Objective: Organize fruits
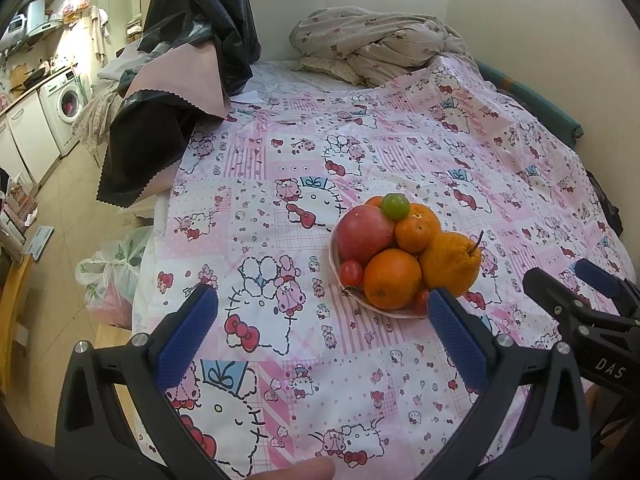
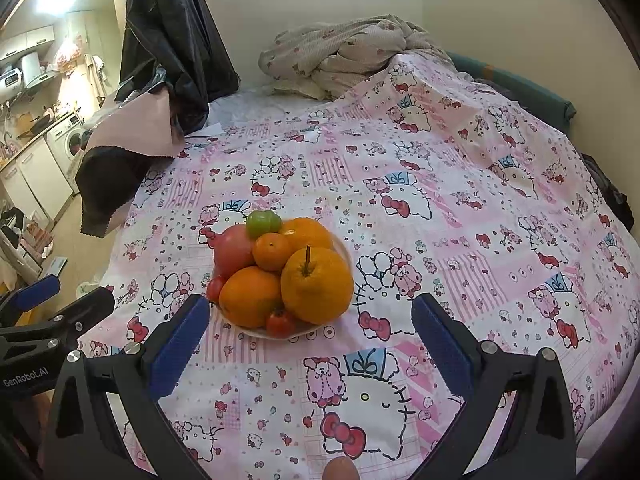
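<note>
bed point(image 1: 360, 140) | cream wall point(image 1: 520, 20) | washing machine point(image 1: 66, 100) | tiled floor point(image 1: 72, 200)

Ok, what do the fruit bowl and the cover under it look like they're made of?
Bowl: probably glazed ceramic or hard plastic, going by its smooth, pale pink rim; can't tell which. Cover: thin woven fabric, likely cotton, matte, with a printed cartoon pattern and soft creases.

The left black plastic two-finger gripper point(image 1: 320, 312) has triangular cut-out arms, round silver screw heads and blue knurled rubber pads point(image 1: 188, 336). The right black plastic two-finger gripper point(image 2: 312, 320) is built alike (white "GenRobot.AI" lettering marks the left one's body there, "DAS" the right one's).
</note>
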Tool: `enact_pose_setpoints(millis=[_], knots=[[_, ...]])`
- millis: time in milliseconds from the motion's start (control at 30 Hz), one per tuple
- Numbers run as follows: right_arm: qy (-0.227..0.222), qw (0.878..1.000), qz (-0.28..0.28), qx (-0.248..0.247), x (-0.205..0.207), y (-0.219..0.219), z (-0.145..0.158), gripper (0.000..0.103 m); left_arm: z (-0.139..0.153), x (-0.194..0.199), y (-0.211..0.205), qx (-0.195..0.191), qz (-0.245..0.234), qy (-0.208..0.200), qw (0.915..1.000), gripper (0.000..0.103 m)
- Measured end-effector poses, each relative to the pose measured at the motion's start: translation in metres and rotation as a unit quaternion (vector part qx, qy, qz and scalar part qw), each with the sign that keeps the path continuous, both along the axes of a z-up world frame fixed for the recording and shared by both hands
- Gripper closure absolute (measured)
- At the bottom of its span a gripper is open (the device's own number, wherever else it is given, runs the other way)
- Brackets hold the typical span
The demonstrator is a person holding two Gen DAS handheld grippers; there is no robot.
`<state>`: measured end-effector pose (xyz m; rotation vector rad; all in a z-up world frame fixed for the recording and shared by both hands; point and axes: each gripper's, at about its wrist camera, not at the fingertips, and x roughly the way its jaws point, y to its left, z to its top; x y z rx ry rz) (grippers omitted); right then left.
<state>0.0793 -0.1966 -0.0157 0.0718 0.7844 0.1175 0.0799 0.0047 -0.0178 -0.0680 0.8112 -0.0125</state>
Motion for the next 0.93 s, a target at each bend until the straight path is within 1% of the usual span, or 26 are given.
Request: enact_pose_setpoints(millis=[933], knots=[[0.005, 1.0, 0.003, 0.004, 0.0024, 0.0003, 0.0004, 0.0, -0.0009, -0.0005, 0.0016, 0.001, -0.003, 0.003, 1.0, 0.0]])
